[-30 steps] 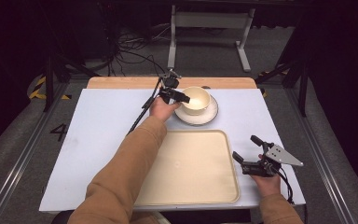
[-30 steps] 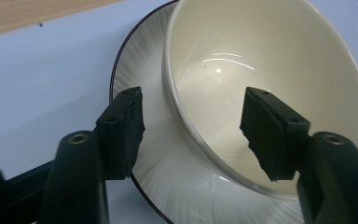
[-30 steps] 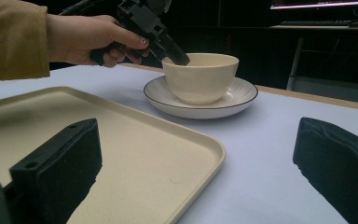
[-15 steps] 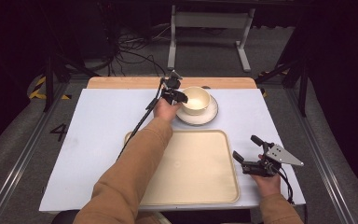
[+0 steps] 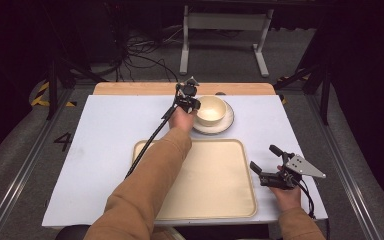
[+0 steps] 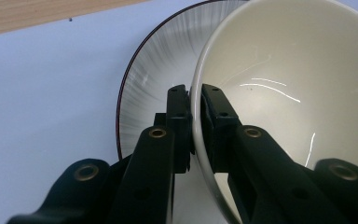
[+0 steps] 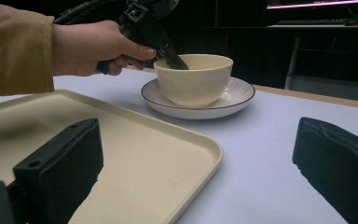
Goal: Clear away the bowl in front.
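Note:
A cream bowl (image 5: pixel 211 108) stands on a white, dark-rimmed plate (image 5: pixel 226 123) at the table's far middle. My left gripper (image 5: pixel 196 106) reaches over the bowl's left rim. In the left gripper view the gripper (image 6: pixel 196 100) has one jaw outside and one inside the bowl (image 6: pixel 284 93), above the plate (image 6: pixel 154 70). Its jaws have just been closing and now pinch the rim. The right gripper view shows the bowl (image 7: pixel 193 81) upright on the plate (image 7: pixel 235 99). My right gripper (image 5: pixel 263 157) rests open by the tray's right edge, with nothing between its jaws.
A cream tray (image 5: pixel 215 175) lies bare at the table's near middle, with its corner close to the right gripper (image 7: pixel 198 135). A wooden strip (image 5: pixel 130 88) runs along the far edge. The left gripper's cable (image 5: pixel 150 140) trails across the tray's left side.
The left hand has shifted only slightly at the bowl's rim. The bowl and plate stand where they were, and the right gripper has kept still.

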A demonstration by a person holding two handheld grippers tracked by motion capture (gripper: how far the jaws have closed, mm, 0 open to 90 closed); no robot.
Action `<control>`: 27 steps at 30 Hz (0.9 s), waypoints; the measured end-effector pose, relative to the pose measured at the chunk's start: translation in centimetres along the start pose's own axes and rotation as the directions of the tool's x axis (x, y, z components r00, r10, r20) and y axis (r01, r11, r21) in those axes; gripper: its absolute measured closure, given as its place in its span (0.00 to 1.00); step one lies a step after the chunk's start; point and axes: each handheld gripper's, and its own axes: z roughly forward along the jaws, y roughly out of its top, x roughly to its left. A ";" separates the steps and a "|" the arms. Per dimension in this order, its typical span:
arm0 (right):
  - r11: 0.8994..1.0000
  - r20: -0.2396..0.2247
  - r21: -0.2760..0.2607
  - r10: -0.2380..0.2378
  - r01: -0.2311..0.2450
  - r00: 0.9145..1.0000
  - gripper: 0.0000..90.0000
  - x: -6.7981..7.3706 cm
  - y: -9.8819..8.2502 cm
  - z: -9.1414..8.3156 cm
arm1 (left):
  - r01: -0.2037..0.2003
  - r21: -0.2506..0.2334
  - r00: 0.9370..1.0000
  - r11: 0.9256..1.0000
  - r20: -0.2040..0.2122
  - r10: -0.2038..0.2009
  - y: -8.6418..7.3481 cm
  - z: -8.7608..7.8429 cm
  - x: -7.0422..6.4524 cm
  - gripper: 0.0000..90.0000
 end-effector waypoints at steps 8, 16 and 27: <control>1.000 0.002 -0.002 0.002 -0.002 1.000 0.03 0.0 0.0 0.0 | -0.033 0.000 0.999 0.999 0.003 0.033 0.2 -0.6 -0.4 0.92; 1.000 0.004 -0.001 0.002 -0.002 1.000 0.03 0.0 0.0 0.0 | -0.083 0.004 0.996 0.997 -0.010 0.083 0.5 -1.5 -0.9 0.92; 1.000 0.003 -0.002 0.001 -0.001 1.000 0.03 0.0 0.0 0.0 | -0.121 0.003 0.993 0.993 0.002 0.121 1.1 -3.8 -1.3 0.92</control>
